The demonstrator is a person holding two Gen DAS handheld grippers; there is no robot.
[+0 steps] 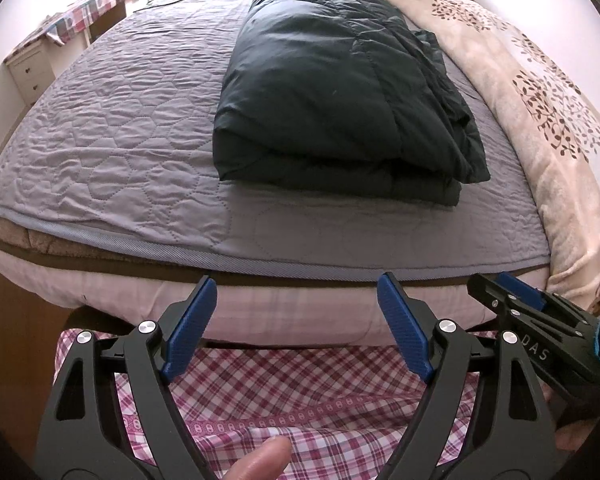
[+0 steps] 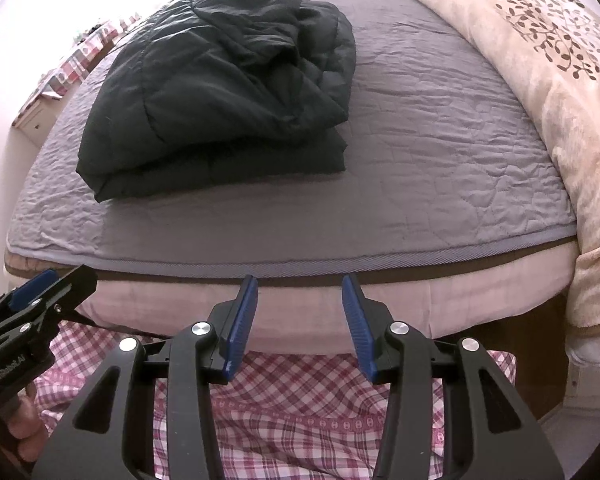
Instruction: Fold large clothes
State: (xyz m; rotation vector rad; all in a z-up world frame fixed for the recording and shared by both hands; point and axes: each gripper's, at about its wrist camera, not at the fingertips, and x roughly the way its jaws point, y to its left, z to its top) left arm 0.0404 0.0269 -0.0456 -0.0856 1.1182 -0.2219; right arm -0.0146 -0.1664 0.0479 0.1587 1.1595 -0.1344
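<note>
A dark green padded jacket (image 1: 332, 96) lies folded into a thick bundle on the grey quilted bed cover (image 1: 120, 128); it also shows in the right wrist view (image 2: 220, 92). My left gripper (image 1: 296, 284) is open and empty, held back at the bed's near edge, well short of the jacket. My right gripper (image 2: 300, 284) is open and empty, also at the near edge, apart from the jacket. Each gripper shows in the other's view: the right one (image 1: 500, 292) at the right, the left one (image 2: 60, 284) at the left.
A cream blanket with a leaf print (image 1: 540, 100) lies along the bed's right side (image 2: 560, 60). A pink plaid cloth (image 1: 300, 392) is below the grippers. A white drawer unit with a plaid cover (image 1: 32, 68) stands at far left.
</note>
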